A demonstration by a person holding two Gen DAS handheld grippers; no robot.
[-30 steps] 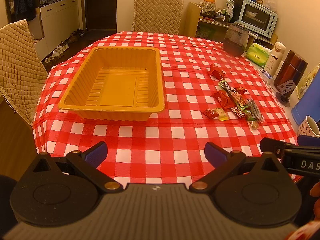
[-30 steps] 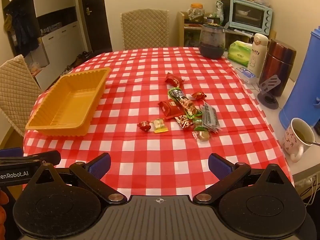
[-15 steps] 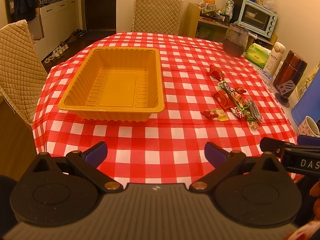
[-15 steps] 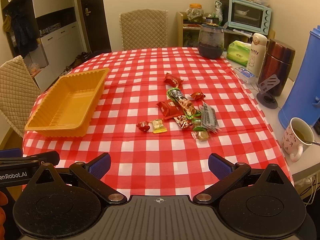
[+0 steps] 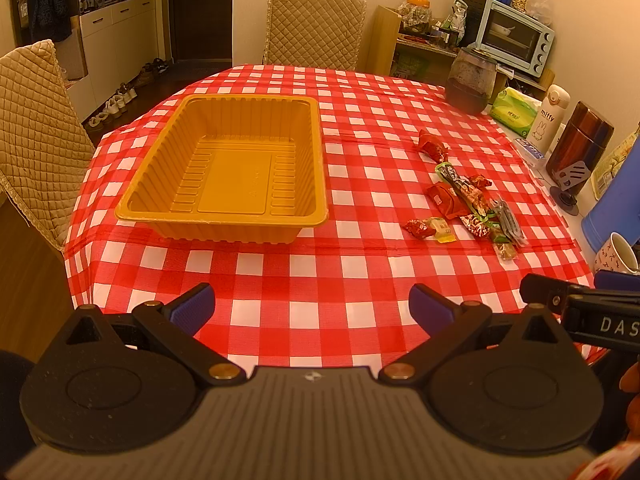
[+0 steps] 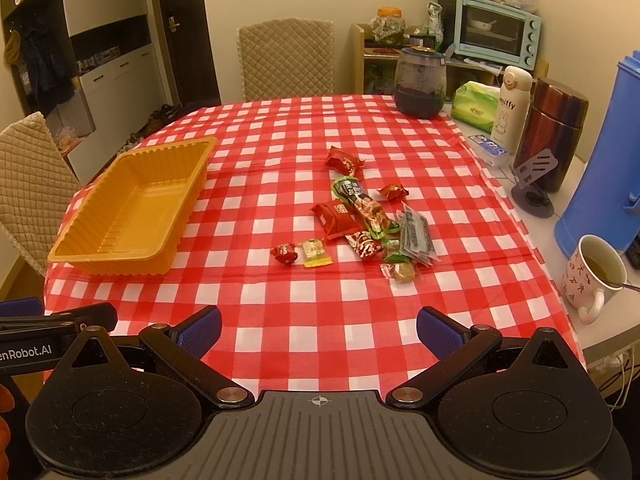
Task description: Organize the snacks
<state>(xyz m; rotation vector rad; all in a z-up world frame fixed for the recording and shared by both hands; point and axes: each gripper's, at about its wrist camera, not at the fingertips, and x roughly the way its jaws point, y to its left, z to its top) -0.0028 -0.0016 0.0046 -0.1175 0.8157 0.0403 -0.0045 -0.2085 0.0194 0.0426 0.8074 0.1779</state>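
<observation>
Hovering grippers: left gripper [image 5: 312, 306] and right gripper [image 6: 318, 330] both spread wide, holding nothing, above the near edge of the checked tablecloth [image 6: 280, 152]
Snacks [image 6: 360, 220]: loose cluster right of the tray, well apart from it; the long green bar [image 6: 362, 206] points away and slightly left
Tray [image 5: 316, 152]: orange, empty; long axis runs away from the grippers

The white bottle [image 6: 510, 106] beside the tablecloth reads "miffy". The left gripper's arm [image 6: 28, 350], seen from the right wrist, shows "enRobot.AI", cut off at the edge. The right gripper's arm [image 5: 600, 322], seen from the left wrist, shows "DAS".
</observation>
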